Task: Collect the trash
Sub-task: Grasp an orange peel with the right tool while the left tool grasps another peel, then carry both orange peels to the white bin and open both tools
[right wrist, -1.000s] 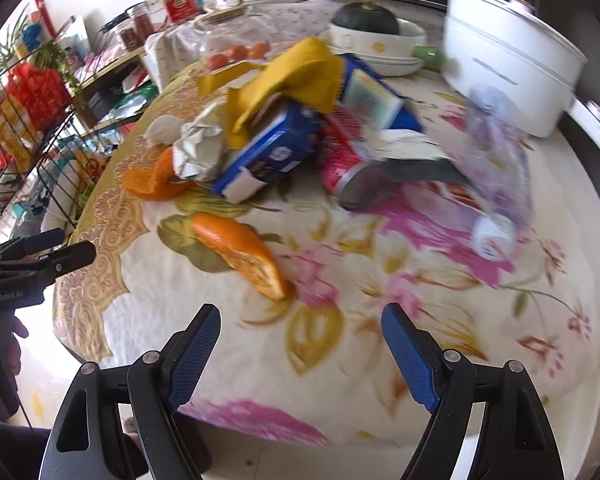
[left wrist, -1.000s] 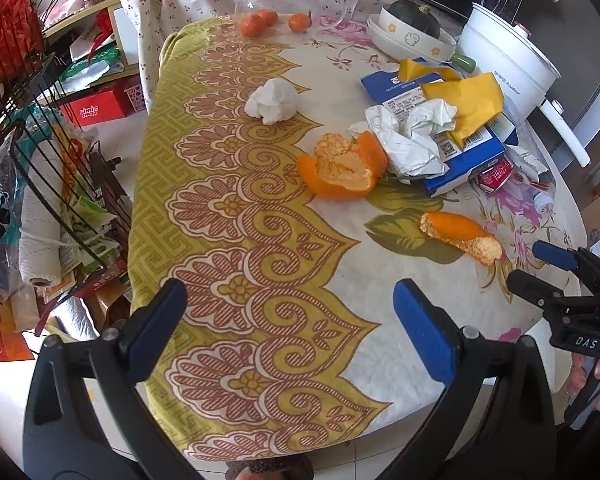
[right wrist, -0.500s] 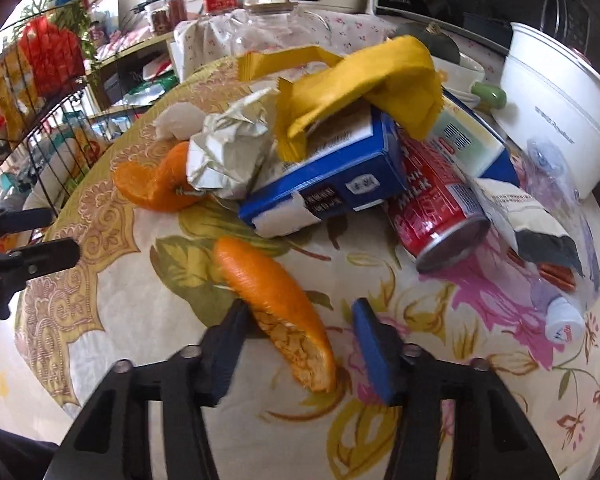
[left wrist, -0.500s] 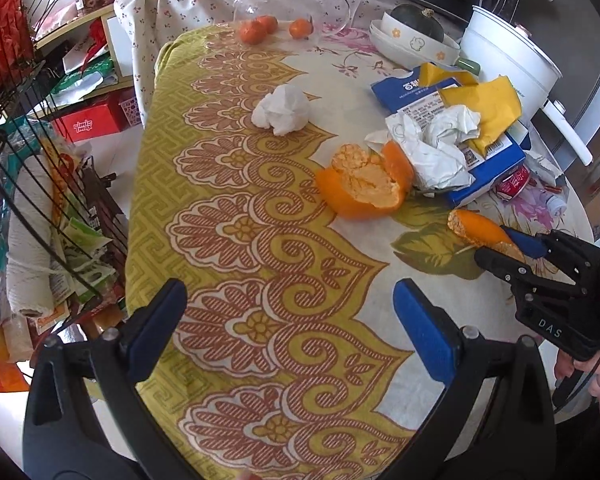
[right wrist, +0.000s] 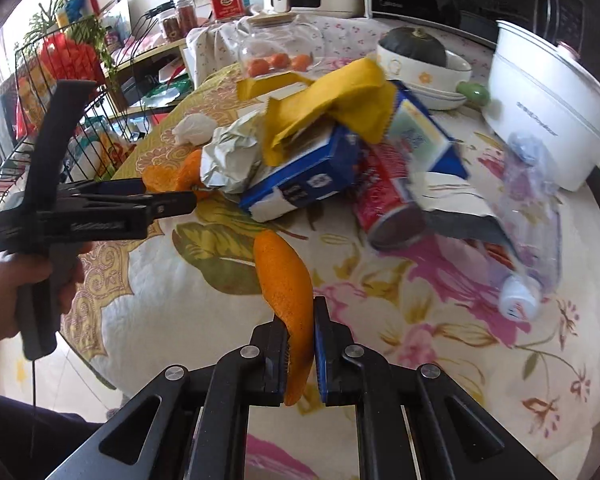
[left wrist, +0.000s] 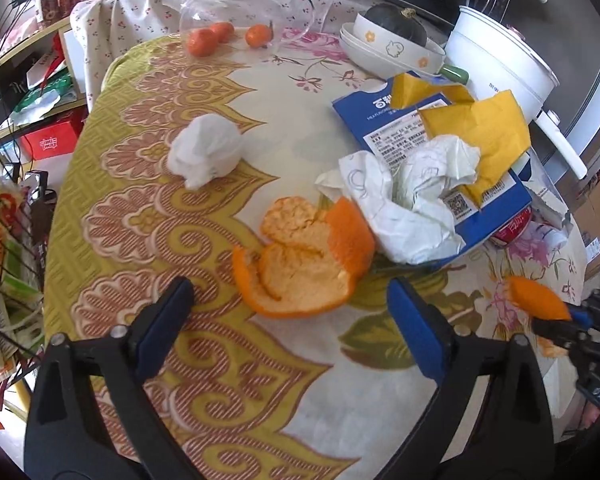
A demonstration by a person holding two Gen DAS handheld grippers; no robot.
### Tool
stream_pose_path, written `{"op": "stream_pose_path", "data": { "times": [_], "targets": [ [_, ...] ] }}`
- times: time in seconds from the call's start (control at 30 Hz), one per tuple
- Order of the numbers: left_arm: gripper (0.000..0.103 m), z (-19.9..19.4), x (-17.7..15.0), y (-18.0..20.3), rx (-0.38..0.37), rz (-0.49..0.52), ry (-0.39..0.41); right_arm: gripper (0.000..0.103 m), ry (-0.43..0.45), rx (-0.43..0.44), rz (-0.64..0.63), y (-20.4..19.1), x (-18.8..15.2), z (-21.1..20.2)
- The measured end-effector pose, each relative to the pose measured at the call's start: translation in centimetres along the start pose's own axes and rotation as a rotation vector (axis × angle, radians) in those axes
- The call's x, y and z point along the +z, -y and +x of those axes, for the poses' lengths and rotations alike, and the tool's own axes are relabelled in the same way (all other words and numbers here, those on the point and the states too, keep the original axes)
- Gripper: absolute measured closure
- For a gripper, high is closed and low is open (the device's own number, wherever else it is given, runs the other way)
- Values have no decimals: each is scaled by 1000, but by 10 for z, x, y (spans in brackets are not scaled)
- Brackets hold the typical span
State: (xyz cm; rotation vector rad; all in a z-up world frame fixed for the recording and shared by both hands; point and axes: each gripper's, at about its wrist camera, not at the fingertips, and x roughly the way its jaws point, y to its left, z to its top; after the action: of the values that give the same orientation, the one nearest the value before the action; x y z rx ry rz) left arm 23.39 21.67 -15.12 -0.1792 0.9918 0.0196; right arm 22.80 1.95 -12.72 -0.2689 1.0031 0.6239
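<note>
My right gripper (right wrist: 300, 312) is shut on a strip of orange peel (right wrist: 286, 276) and holds it above the tablecloth; the strip also shows at the right edge of the left wrist view (left wrist: 534, 298). My left gripper (left wrist: 290, 300) is open, its jaws on either side of a large opened orange peel (left wrist: 304, 264) on the table. A crumpled white tissue ball (left wrist: 206, 152) lies beyond it. Crumpled white paper (left wrist: 408, 196), a blue carton (left wrist: 384, 110) and a yellow wrapper (left wrist: 480, 126) are piled to the right.
A red can (right wrist: 388, 208) and a clear plastic bottle (right wrist: 532, 216) lie beside the pile. A white cooker pot (left wrist: 500, 64), bowls with a squash (left wrist: 392, 36) and a glass jar over tangerines (left wrist: 244, 16) stand at the back. A wire rack (left wrist: 8, 240) stands left of the table.
My right gripper closed on the orange peel strip and lifted it off the cloth. My left gripper moved forward up to the large opened peel, still open.
</note>
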Motion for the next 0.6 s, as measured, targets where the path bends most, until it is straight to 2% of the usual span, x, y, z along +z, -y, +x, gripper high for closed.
{"op": "stream_pose_path", "data": {
  "times": [0.1, 0.17, 0.23, 0.33, 0.43, 0.6],
  "targets": [
    [18, 2, 3, 8, -3, 25, 7, 92, -1, -9, 21, 17, -9, -13],
    [30, 3, 3, 14, 0, 53, 7, 92, -6, -21, 33, 28, -15, -20],
    [49, 2, 2, 17, 14, 73, 5, 92, -8, -35, 44, 36, -20, -28],
    [67, -1, 2, 14, -7, 42, -10, 92, 1, -52, 52, 46, -28, -42],
    [73, -7, -2, 14, -16, 19, -32, 92, 13, -62, 60, 53, -34, -56],
    [76, -20, -15, 21, 3, 38, -63, 92, 30, -74, 79, 60, -44, -79]
  ]
}}
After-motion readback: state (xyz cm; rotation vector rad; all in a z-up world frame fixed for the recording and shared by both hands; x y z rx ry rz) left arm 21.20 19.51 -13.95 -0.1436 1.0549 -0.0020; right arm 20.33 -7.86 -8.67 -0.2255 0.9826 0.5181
